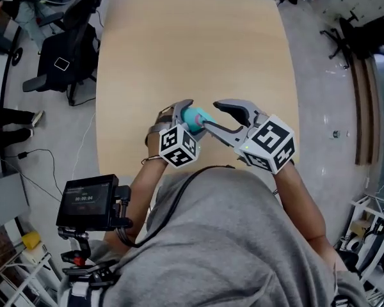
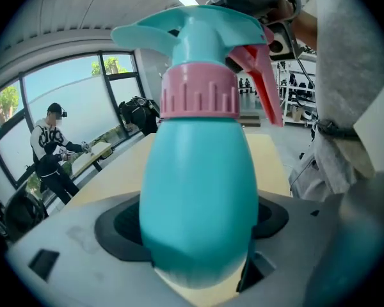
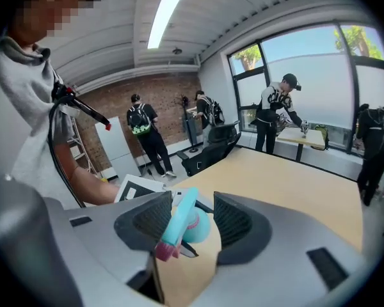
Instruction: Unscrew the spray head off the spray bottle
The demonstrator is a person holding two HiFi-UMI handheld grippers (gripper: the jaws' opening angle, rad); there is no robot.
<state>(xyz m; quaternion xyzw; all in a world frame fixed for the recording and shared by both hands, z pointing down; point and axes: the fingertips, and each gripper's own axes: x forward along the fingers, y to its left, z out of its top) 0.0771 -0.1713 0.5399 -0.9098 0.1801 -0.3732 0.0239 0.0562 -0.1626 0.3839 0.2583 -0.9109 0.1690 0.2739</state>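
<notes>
The left claw (image 1: 184,115) is clamped on the teal bottle (image 2: 195,190), both pads pressed to its belly. In the left gripper view the bottle stands upright. Its pink collar (image 2: 198,96) sits at 12 o'clock above the belly, with the head (image 2: 192,34) screwed on top. The red trigger (image 2: 264,75) hangs from the head toward 4 o'clock.

The right claw (image 1: 217,118) is apart, its jaws either side of the head and not gripping it. In the right gripper view the head lies nearer the 9 o'clock pad.

In the head view the left claw reaches in from 7 o'clock and the right from 4 o'clock, over the 6 o'clock end of the table (image 1: 192,43).
</notes>
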